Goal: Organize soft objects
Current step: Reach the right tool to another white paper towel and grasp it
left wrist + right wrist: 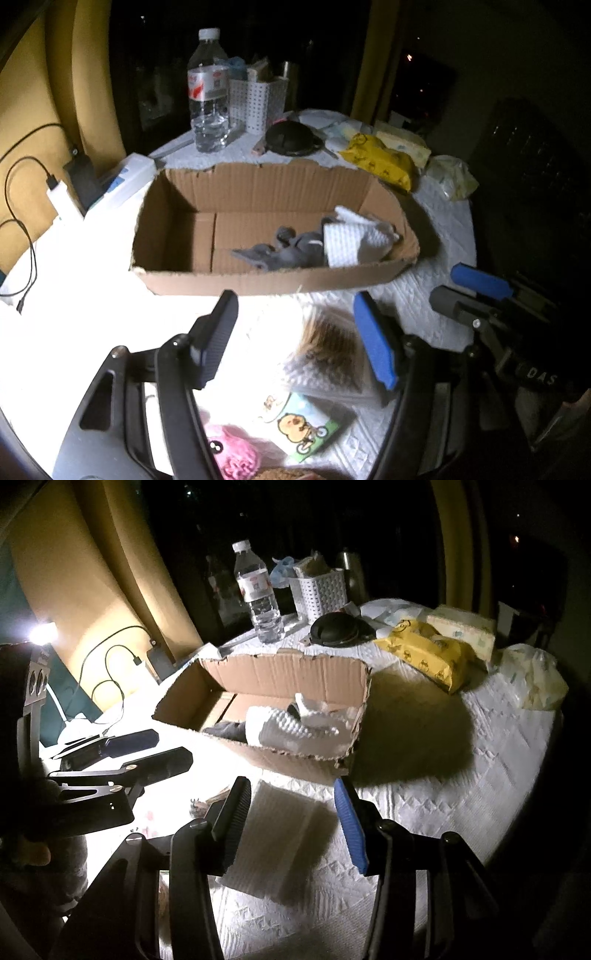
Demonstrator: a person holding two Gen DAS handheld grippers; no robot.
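cardboard box (258,275) holds grey and white cloths (314,245).

Brown box (258,280), yellow pack (380,160), white waffle cloth (280,834).

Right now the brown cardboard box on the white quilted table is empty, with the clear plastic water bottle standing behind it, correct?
Not empty. The brown cardboard box already holds grey cloth and a white waffle-textured cloth, as the left wrist view shows. The clear plastic water bottle does stand behind it.
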